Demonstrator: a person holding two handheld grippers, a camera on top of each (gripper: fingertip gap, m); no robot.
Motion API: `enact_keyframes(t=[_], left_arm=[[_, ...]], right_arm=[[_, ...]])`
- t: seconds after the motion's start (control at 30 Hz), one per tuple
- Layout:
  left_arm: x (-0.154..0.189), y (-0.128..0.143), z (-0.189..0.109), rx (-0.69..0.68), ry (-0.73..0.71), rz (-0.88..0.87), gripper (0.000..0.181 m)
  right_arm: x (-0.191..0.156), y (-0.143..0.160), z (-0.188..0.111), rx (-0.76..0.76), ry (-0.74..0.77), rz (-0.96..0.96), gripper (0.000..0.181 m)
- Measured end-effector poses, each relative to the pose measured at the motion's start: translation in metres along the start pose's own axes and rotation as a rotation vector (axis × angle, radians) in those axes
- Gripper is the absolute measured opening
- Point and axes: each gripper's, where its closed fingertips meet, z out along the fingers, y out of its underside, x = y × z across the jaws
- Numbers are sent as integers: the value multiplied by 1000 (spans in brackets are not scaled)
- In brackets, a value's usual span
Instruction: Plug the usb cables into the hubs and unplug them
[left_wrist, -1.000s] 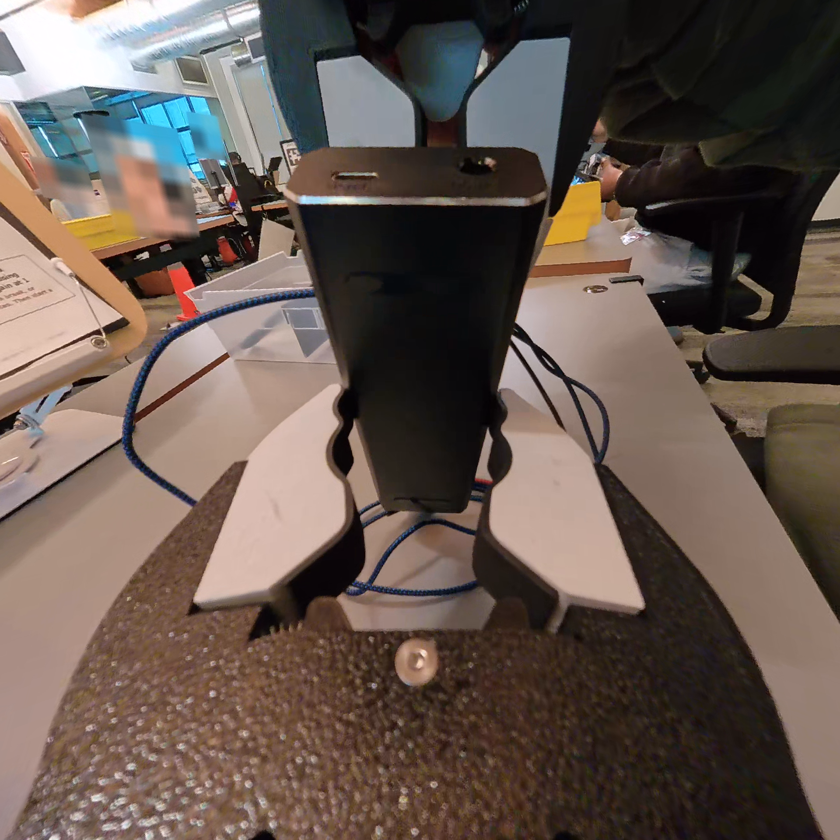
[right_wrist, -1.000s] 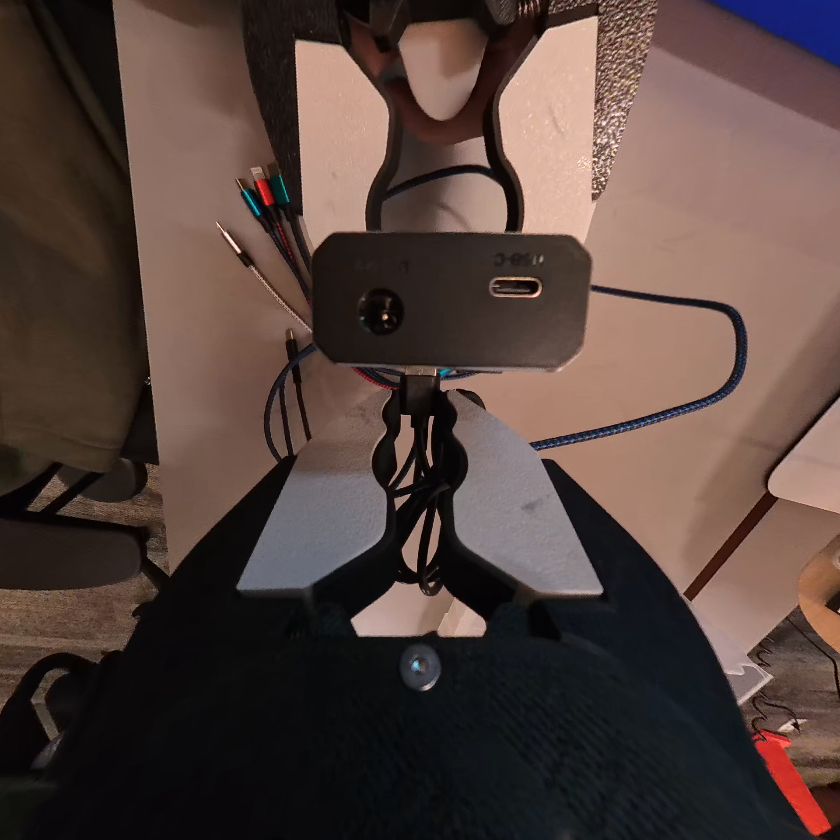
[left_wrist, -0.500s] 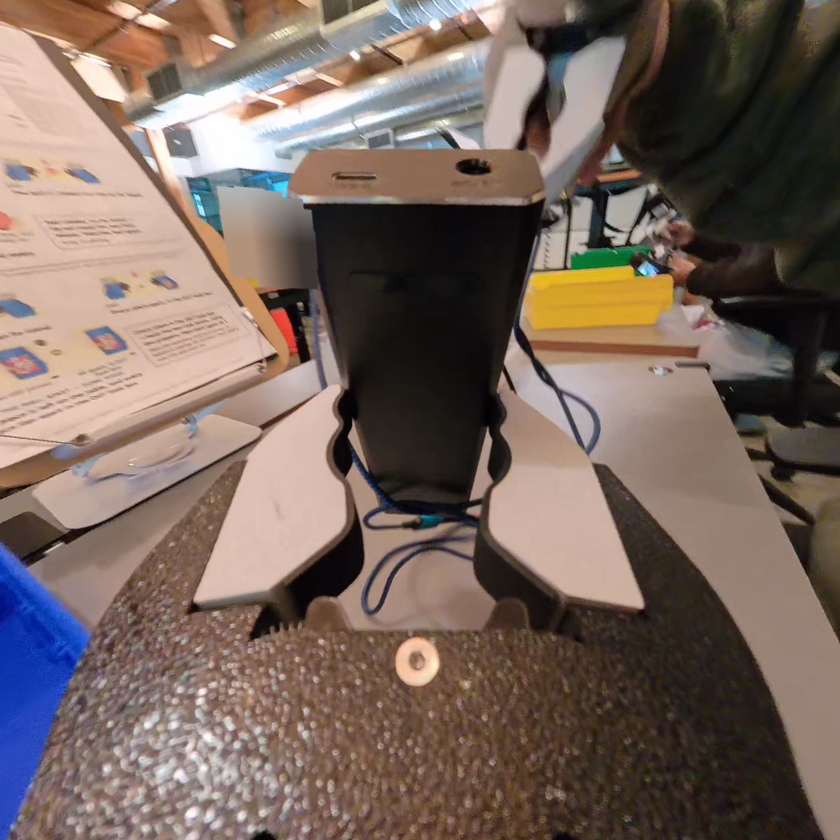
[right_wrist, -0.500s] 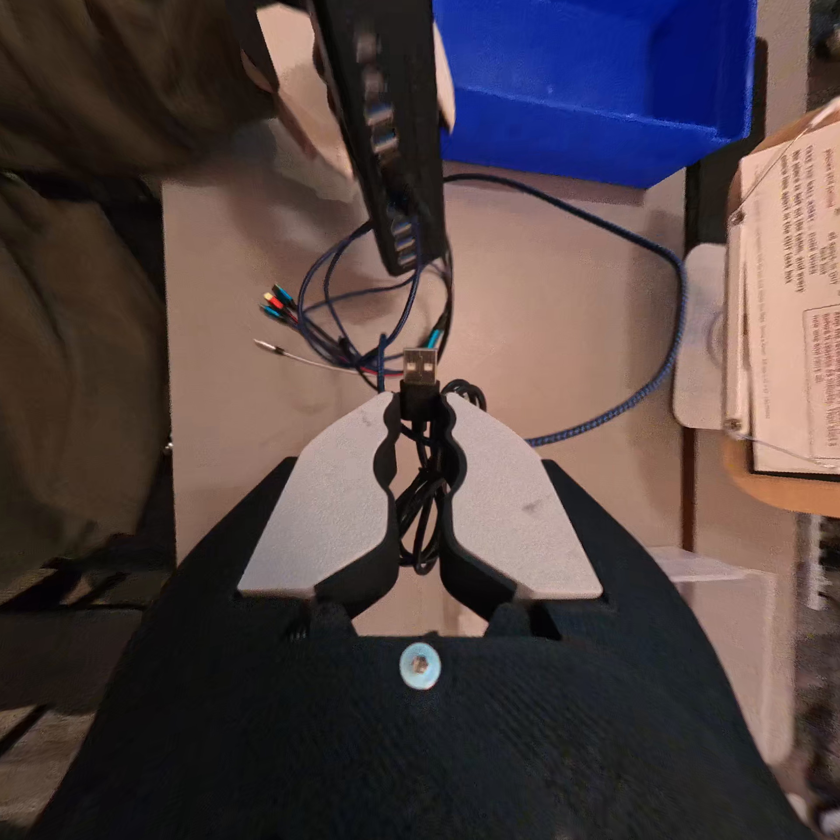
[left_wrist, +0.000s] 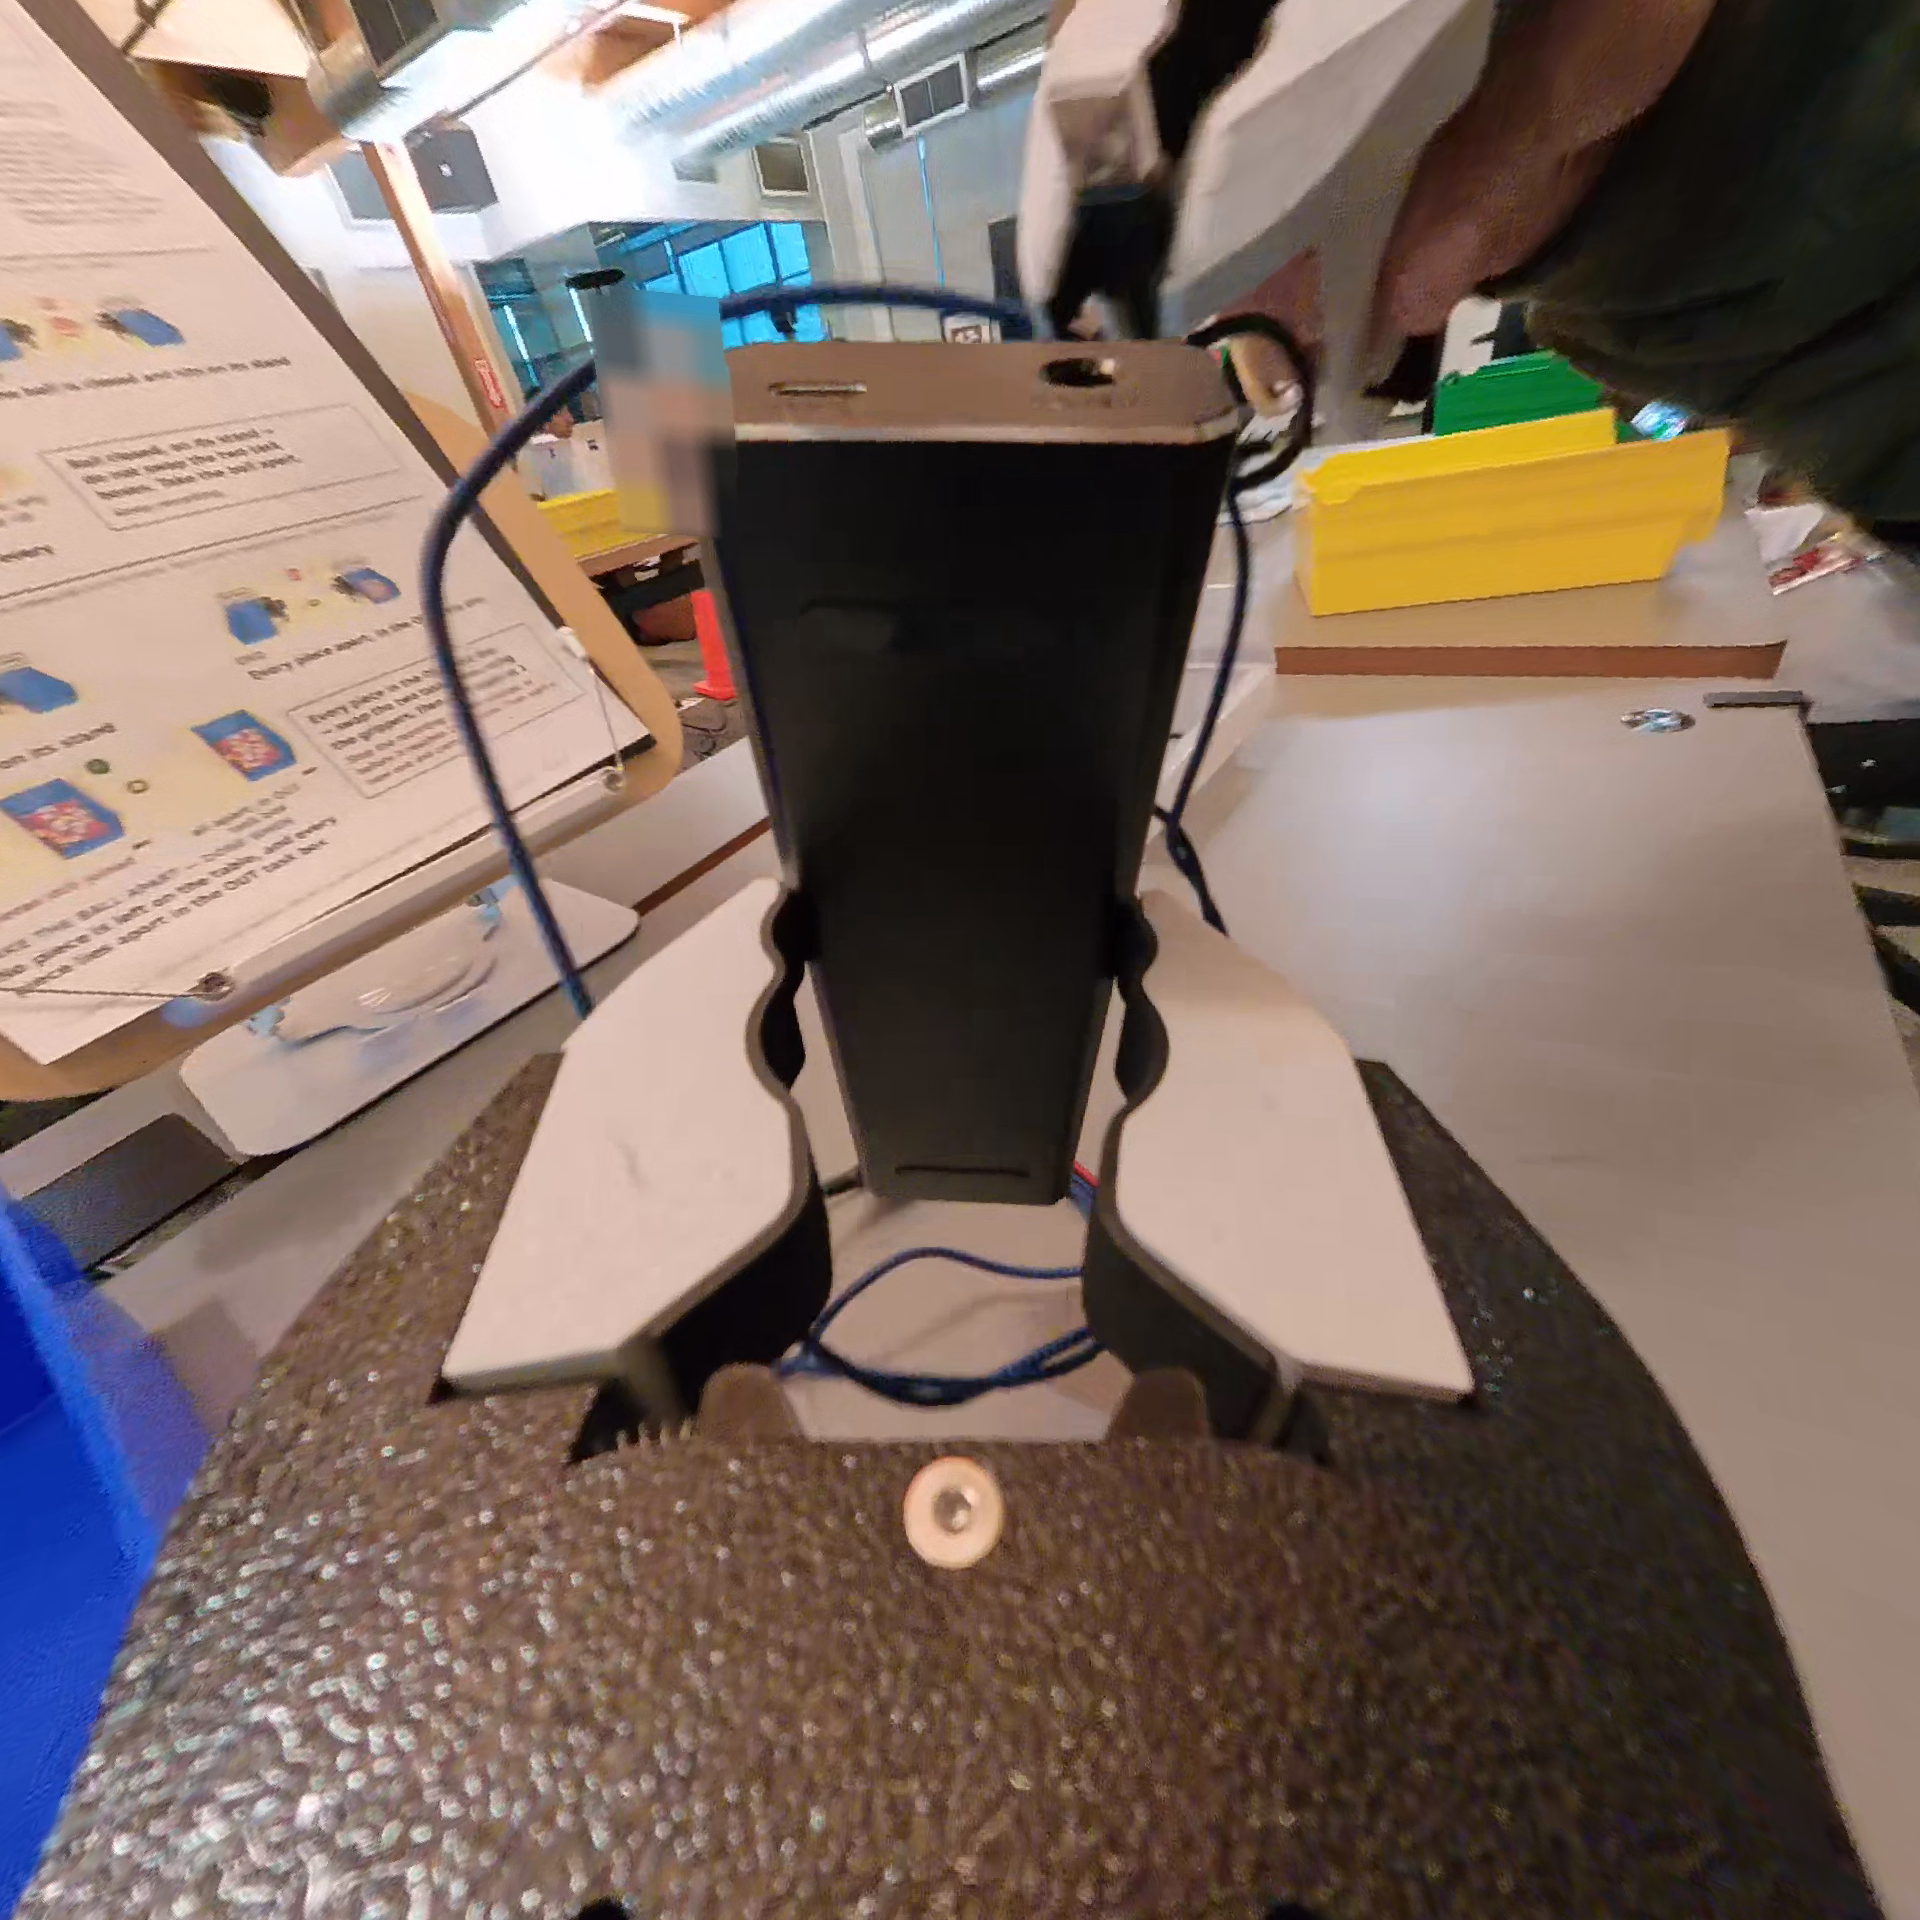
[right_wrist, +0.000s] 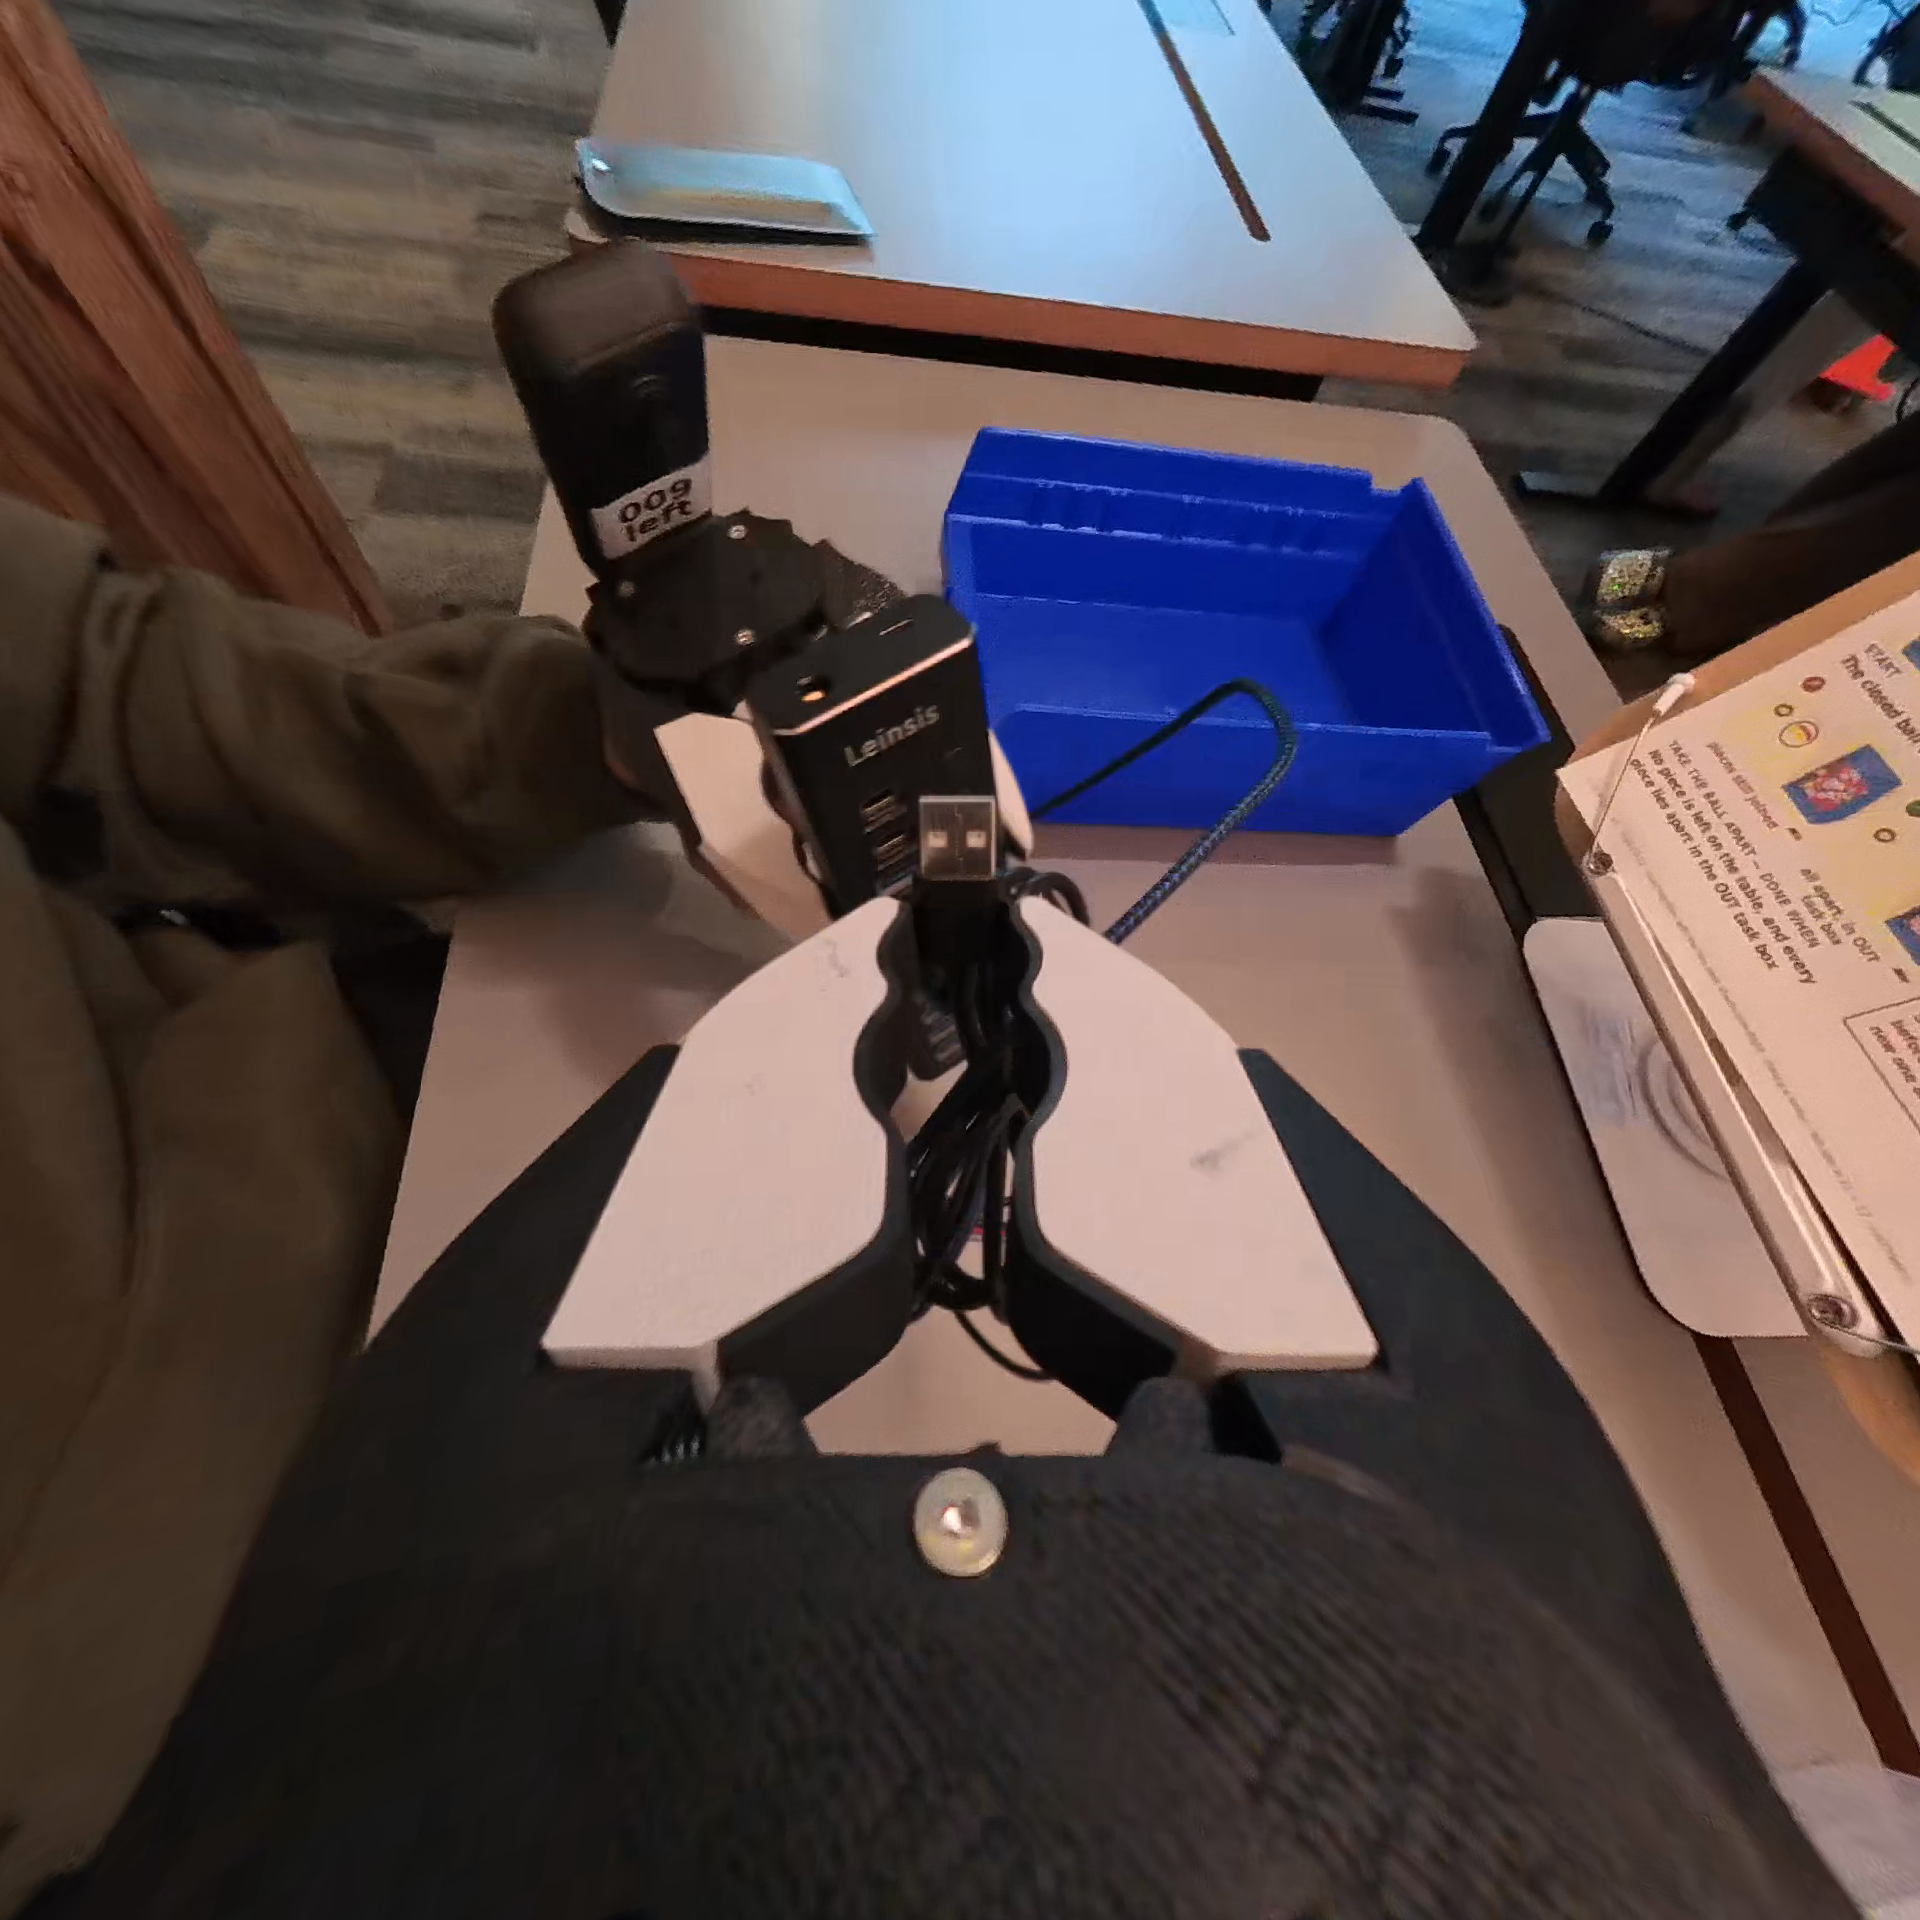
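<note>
- Left gripper (left_wrist: 954, 1023) clamped the black hub (left_wrist: 961, 748) upright at frame centre.
- Right gripper (right_wrist: 956, 940) pinched a black USB cable (right_wrist: 958, 1039), its plug (right_wrist: 958, 836) just before the hub, unplugged.

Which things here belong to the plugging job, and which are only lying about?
For the job:
- black rectangular USB hub, clamped in the left gripper
- black cable with silver USB plug, clamped in the right gripper
- blue braided cable

Lying about:
- blue plastic bin
- printed instruction sheet on a stand
- yellow plastic bin
</note>
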Motion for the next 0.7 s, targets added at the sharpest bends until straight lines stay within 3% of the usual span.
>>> enact_keyframes(t=[0.1,0.27,0.5,0.57,0.7], left_arm=[[5,-4,2,35,27,-49,57],[0,-5,-2,42,20,-70,57],[2,-17,-8,126,81,-145,57],[4,-14,-6,111,81,-136,57],[10,-8,1,107,120,-190,57]], right_arm=[[10,-3,4,66,14,99,15],[11,-5,-7,217,-90,271,15],[32,12,-15,446,-182,668,16],[35,16,-8,450,-148,661,16],[17,18,6,367,-217,507,16]])
